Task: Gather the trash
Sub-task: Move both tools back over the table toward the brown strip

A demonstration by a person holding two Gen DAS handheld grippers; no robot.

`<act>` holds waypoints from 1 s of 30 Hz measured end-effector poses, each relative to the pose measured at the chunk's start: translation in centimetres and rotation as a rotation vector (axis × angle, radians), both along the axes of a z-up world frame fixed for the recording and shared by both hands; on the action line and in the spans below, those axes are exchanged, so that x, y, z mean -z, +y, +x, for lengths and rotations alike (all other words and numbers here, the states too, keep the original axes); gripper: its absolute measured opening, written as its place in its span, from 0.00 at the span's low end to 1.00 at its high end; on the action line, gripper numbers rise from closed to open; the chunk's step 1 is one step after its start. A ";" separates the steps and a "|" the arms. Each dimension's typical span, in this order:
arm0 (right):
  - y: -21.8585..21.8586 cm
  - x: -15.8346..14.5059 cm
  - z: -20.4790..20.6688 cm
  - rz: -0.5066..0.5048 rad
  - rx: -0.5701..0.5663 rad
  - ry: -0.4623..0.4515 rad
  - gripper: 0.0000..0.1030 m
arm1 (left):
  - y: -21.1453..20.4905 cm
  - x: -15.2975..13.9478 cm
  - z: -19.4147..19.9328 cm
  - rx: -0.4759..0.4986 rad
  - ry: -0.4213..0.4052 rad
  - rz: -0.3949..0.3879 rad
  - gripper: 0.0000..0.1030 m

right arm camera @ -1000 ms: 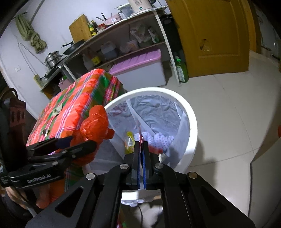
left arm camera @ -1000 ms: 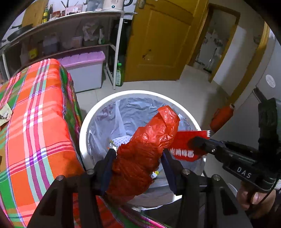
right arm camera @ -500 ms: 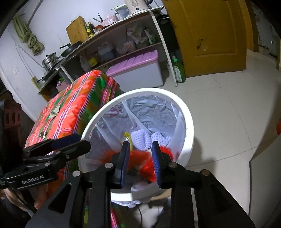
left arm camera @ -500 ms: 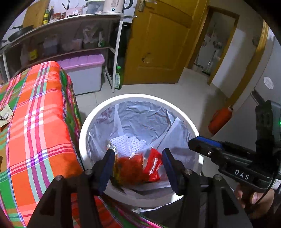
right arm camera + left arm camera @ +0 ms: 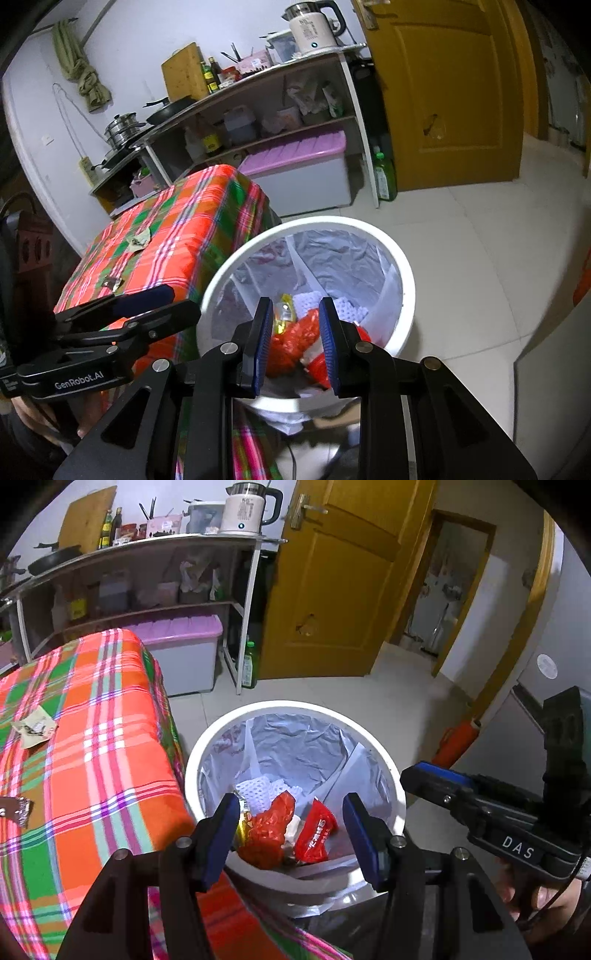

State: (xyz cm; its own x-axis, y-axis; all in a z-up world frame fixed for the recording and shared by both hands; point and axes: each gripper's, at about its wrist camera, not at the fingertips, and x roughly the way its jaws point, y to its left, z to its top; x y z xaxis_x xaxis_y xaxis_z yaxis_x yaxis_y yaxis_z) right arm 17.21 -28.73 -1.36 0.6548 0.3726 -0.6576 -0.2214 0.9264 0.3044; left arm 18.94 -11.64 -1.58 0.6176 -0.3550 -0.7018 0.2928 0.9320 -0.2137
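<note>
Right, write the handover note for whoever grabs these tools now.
Left tool: open, empty, over the white bin.
Right tool: jaws just opened part way, nothing between them, also over the bin.
Done: the red plastic bag and the red snack wrapper lie in the bin on the other trash.
Left: two scraps remain on the plaid tablecloth: a crumpled paper scrap further back, and a small foil scrap nearer the front edge. Pick both up and drop them in the bin.
</note>
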 end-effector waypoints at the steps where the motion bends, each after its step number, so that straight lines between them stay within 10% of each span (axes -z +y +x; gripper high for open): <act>1: 0.1 -0.2 -0.2 -0.002 -0.003 -0.005 0.26 | 0.2 -0.1 -0.3 -0.001 -0.004 -0.001 0.56; 30: 6.3 -5.8 -7.8 -0.087 -0.123 -0.156 0.39 | 5.2 -6.0 -11.3 -0.093 -0.187 0.012 0.56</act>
